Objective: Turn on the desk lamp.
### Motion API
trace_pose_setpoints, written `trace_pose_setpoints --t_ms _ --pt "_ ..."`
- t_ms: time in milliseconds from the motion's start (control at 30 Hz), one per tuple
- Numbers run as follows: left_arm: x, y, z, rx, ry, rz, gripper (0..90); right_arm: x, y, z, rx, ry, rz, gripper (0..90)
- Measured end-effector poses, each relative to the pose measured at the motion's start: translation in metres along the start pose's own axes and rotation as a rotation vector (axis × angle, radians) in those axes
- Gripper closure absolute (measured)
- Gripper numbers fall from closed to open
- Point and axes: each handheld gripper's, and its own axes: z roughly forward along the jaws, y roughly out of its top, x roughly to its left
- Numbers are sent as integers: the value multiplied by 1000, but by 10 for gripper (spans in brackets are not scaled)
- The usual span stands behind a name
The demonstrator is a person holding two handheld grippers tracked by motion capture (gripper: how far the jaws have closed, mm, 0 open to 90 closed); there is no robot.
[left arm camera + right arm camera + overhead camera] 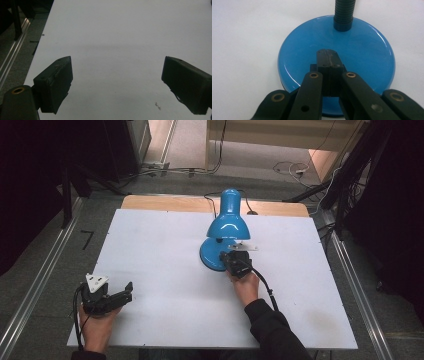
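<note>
A blue desk lamp (225,227) stands at centre frame on the white bench (150,270). The right claw (327,53), jaws pressed together, rests on the lamp's base (299,50), likely pressing a switch there; no light shows yet. The left claw (116,82) gapes wide and empty at lower left.

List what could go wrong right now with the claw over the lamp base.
The right claw is shut with its tips over the lamp base; pushing off-centre might slide the lamp on the smooth white board.

The left claw rests open far off, so nothing steadies the heavy-looking shade against tipping.
</note>
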Motion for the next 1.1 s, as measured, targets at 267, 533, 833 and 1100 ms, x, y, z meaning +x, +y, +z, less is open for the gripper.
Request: trace_pose_setpoints --t_ms 267,533,833,1100 --pt "0 0 0 1 0 0 106 1 -2 -1 -8 0 6 881" --pt "0 0 -1 2 1 2 106 1 -4 -1 -19 -10 0 882" --pt "-1 0 0 7 0 3 107 3 -6 -1 -33 -17 5 882" --pt "-1 0 1 12 1 3 107 3 -10 -4 -39 -26 -5 883"
